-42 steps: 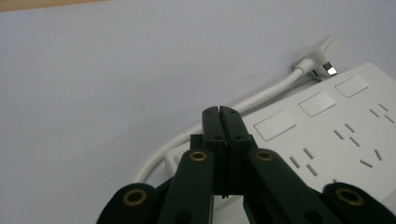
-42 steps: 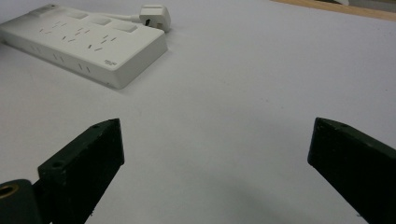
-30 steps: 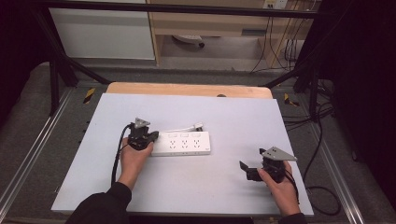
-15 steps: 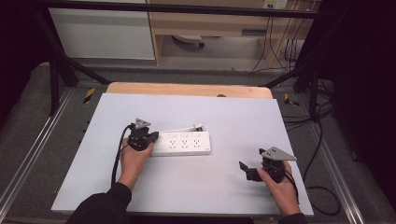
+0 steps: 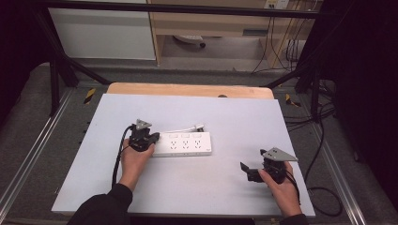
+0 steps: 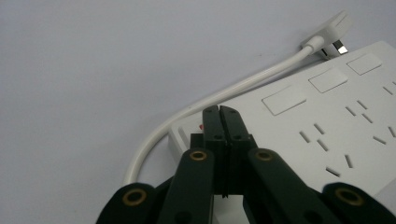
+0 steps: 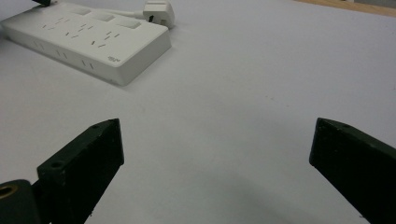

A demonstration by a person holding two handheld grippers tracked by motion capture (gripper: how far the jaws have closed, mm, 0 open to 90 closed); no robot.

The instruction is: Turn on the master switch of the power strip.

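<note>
1. A white power strip [image 5: 183, 144] lies flat on the pale grey bench [image 5: 225, 117], a little toward 9 o'clock of the bench's middle in the high view, its long side running from 9 to 3 o'clock.
2. A white cable [image 6: 219, 95] leaves the strip's 9 o'clock end, curves along its far side and ends in a white plug [image 5: 199, 126] resting on the bench just beyond the strip, at about 1 o'clock from the strip's centre.
3. The left gripper [image 5: 149, 139] sits at the strip's 9 o'clock end. In the left gripper view its jaws stand pressed together with nothing between them, their tips [image 6: 219, 114] over the corner of the strip where a small red spot [image 6: 201, 126] shows.
4. The left hand [image 5: 135, 161] holds that gripper from the 6 o'clock side, with a black cable [image 5: 118, 157] trailing back along the forearm.
5. The right gripper [image 5: 251, 172] rests near the bench's 4 o'clock area, well apart from the strip. In the right gripper view its jaws stand wide apart over bare bench and hold nothing.
6. The right hand [image 5: 279, 187] grips it from the 5 o'clock side, and the gripper points toward 9 o'clock.
7. In the right gripper view the strip [image 7: 88, 39] lies at 11 o'clock, with three rocker switches along its far edge.
</note>
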